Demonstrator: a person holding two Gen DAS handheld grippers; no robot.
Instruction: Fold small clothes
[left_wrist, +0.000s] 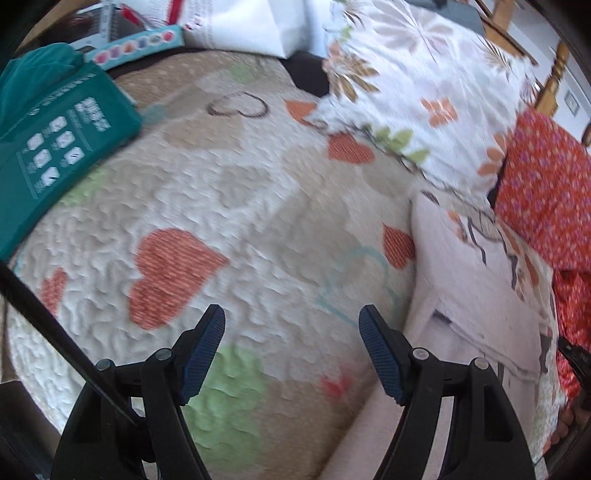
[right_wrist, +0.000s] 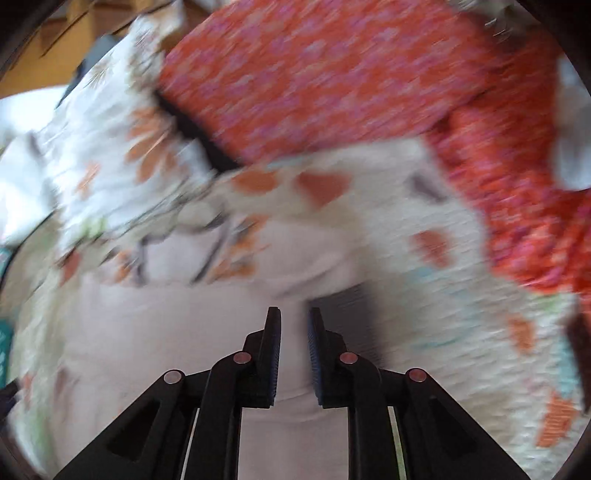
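Note:
A pale pink small garment lies on the heart-patterned quilt, at the right in the left wrist view. My left gripper is wide open and empty above the quilt, just left of the garment. In the blurred right wrist view the same pink garment fills the lower middle. My right gripper is nearly closed, its jaws a narrow gap apart with pink cloth between them; whether the pads pinch it is unclear.
A teal box lies at the quilt's left. A flowered pillow and a red patterned cloth lie at the right and back; both show in the right wrist view, pillow and red cloth. A wooden bedpost stands behind.

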